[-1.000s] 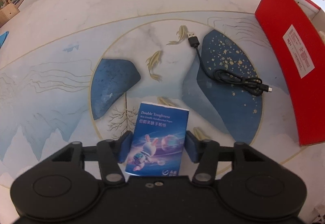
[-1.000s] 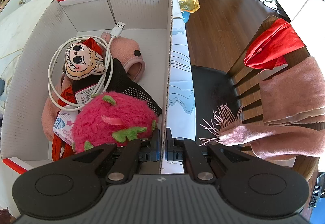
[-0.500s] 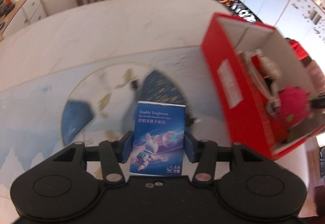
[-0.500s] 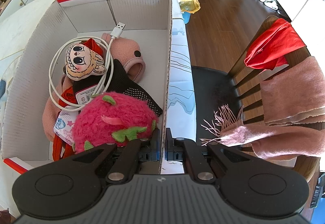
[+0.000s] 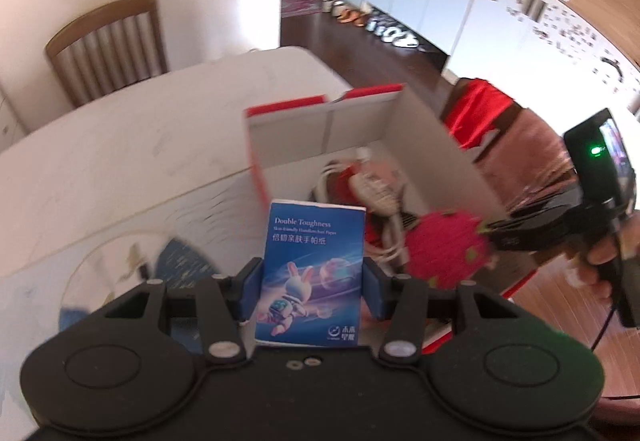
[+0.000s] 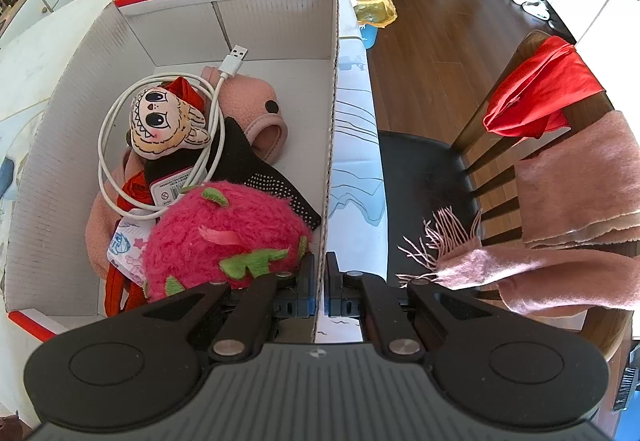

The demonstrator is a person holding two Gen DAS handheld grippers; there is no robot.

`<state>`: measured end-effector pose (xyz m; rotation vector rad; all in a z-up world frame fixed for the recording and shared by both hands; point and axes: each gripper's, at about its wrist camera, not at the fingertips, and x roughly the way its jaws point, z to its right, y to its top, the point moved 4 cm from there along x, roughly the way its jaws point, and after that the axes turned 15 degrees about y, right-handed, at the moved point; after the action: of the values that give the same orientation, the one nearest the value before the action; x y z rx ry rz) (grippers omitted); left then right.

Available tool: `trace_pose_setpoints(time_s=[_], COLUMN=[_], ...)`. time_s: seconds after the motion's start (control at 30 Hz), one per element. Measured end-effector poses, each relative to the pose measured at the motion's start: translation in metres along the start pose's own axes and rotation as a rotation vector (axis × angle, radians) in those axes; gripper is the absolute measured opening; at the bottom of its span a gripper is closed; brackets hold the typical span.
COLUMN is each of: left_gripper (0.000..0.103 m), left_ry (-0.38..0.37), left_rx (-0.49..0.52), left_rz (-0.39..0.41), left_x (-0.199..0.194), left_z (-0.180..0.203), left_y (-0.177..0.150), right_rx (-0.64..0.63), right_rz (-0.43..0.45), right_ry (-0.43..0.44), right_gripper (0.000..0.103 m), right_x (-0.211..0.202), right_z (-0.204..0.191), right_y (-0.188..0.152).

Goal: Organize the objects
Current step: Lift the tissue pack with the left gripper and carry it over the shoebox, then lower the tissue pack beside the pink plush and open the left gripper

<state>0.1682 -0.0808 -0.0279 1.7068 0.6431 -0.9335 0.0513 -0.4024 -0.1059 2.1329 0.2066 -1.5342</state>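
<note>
My left gripper (image 5: pixel 310 287) is shut on a blue tissue pack (image 5: pixel 312 273) with a rabbit picture and holds it in the air, just before the near left corner of the red box (image 5: pixel 256 169). My right gripper (image 6: pixel 320 291) is shut on the box's right wall (image 6: pixel 332 145). In the box lie a pink dragon-fruit plush (image 6: pixel 224 237), a big-eyed doll (image 6: pixel 164 125), a white USB cable (image 6: pixel 216 109), a pink soft item (image 6: pixel 248 101) and a black mesh piece (image 6: pixel 256 173). The right gripper also shows in the left wrist view (image 5: pixel 516 237).
The box stands at the right edge of a white table with a blue printed mat (image 5: pixel 184 261). A chair (image 6: pixel 500 145) hung with red and pink cloths stands right of the table. Another chair (image 5: pixel 108 41) is at the far side. A yellow bag (image 6: pixel 372 1) sits on the floor.
My left gripper has lifted the tissue pack off the mat and swung right, up to the red box. My right gripper has stayed clamped on the box wall.
</note>
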Motion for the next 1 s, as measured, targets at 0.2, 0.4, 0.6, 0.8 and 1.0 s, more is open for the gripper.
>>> trace_pose_setpoints(time_s=[0.2,0.4,0.6,0.8,1.0], left_gripper=[0.05,0.05,0.05,0.05,0.05], left_ry=[-0.013,-0.004,0.031,0.049,0.052], left_rx=[0.066,0.111,0.149,0.169,0.19], left_rz=[0.009,-0.023,-0.077,-0.108,-0.121], left_x=[0.012,0.031,0.055,0.071,0.079], left_z=[0.038,0.066,0.077,0.081,0.086], left_y=[0.014,0.013,0.003,-0.002,-0.006], right_rx=[0.0,0.0,-0.002,-0.004,-0.004], right_rz=[0.002,0.003,0.004,0.003,0.003], right_ry=[0.004,0.006,0.008,0.007,0.007], right_gripper=[0.003,0.003,0.003,0.003,0.004], right_x=[0.001,0.001,0.001,0.001,0.002], right_z=[0.0,0.0,0.0,0.0,0.0], right_y=[0.0,0.0,0.0,0.0,0.0])
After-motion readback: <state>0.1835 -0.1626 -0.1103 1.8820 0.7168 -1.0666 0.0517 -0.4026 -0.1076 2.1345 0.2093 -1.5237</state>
